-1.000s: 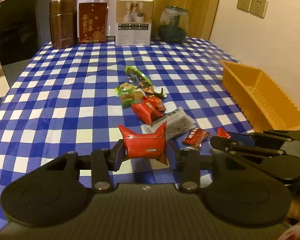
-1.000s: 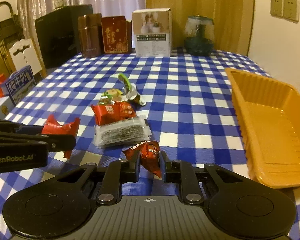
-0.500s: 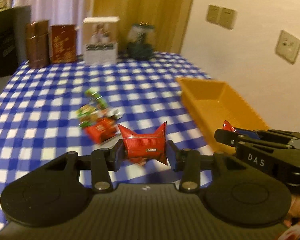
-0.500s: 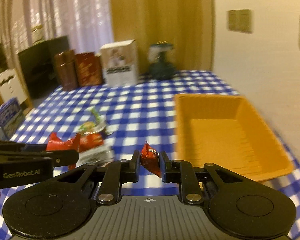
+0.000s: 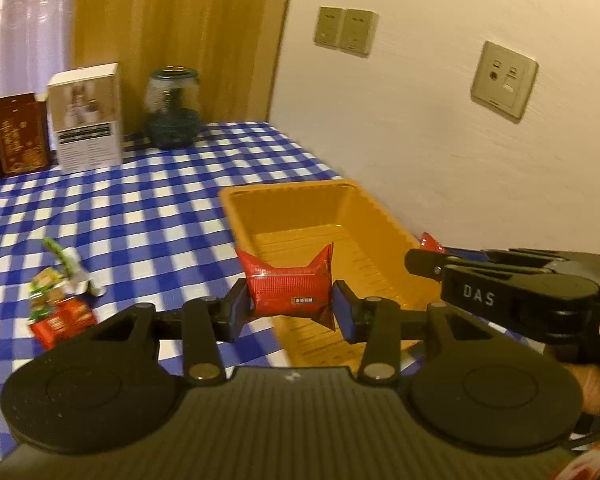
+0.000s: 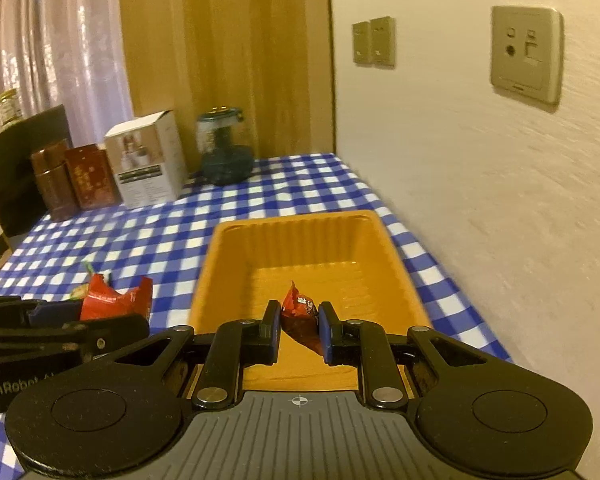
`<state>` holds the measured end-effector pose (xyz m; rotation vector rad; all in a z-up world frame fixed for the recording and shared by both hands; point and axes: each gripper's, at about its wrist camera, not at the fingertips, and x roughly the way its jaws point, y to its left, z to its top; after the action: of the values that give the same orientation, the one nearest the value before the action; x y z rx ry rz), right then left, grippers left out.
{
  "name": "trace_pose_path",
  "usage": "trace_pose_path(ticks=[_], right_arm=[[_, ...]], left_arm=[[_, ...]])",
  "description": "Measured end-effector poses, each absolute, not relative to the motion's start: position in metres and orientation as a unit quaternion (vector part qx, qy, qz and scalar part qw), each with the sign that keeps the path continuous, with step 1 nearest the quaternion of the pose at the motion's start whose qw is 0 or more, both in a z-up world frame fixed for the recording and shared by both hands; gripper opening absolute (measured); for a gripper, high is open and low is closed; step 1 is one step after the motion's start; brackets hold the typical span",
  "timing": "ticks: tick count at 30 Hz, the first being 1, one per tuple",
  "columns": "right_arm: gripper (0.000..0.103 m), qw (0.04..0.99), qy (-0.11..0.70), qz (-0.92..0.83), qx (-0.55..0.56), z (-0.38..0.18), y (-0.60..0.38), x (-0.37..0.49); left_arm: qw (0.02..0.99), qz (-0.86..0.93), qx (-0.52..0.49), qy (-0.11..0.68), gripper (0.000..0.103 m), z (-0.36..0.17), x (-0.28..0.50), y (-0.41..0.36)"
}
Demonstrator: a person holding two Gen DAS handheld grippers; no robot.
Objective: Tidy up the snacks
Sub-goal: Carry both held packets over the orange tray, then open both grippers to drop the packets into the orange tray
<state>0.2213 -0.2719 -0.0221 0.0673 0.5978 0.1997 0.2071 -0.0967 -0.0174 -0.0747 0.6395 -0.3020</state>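
On blue-checked tablecloth (image 6: 160, 240), mid-frame: orange tray (image 6: 236, 240); left gripper (image 5: 290, 304) clamps red packet (image 5: 290, 286); right gripper (image 6: 299, 326) pinches small red snack (image 6: 300, 312).

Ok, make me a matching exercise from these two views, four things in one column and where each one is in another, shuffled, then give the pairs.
Things:
1. red pillow-shaped packet
2. small dark red packet
3. orange tray
4. white box

Places:
A. at the far end of the table, beside the glass jar
B. clamped in the right gripper
C. on the checked cloth next to the wall
D. clamped in the left gripper

Pairs: 1-D, 2-B, 3-C, 4-A
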Motion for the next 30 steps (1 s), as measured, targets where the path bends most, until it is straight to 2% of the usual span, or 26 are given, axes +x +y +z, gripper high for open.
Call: trace_pose_path(ticks=[9,11,12,30], right_arm=[[0.020,0.949,0.300,0.080,0.048,-0.028,-0.305,0.243],[0.020,0.949,0.302,0.078,0.052,-0.029,-0.308,0.246],[0.020,0.948,0.303,0.078,0.054,-0.030,-0.310,0.247],[0.020,0.939,0.315,0.103,0.089,-0.035,-0.305,0.246]], left_arm=[[0.931,-0.165,-0.018,0.325,0.042,-0.034,0.227,-0.130],[0.930,-0.165,-0.008,0.328,0.049,-0.039,0.231,-0.134],[0.930,-0.161,-0.004,0.330,0.059,-0.042,0.234,-0.136],[0.938,-0.122,-0.018,0.323,0.062,-0.037,0.210,-0.097]])
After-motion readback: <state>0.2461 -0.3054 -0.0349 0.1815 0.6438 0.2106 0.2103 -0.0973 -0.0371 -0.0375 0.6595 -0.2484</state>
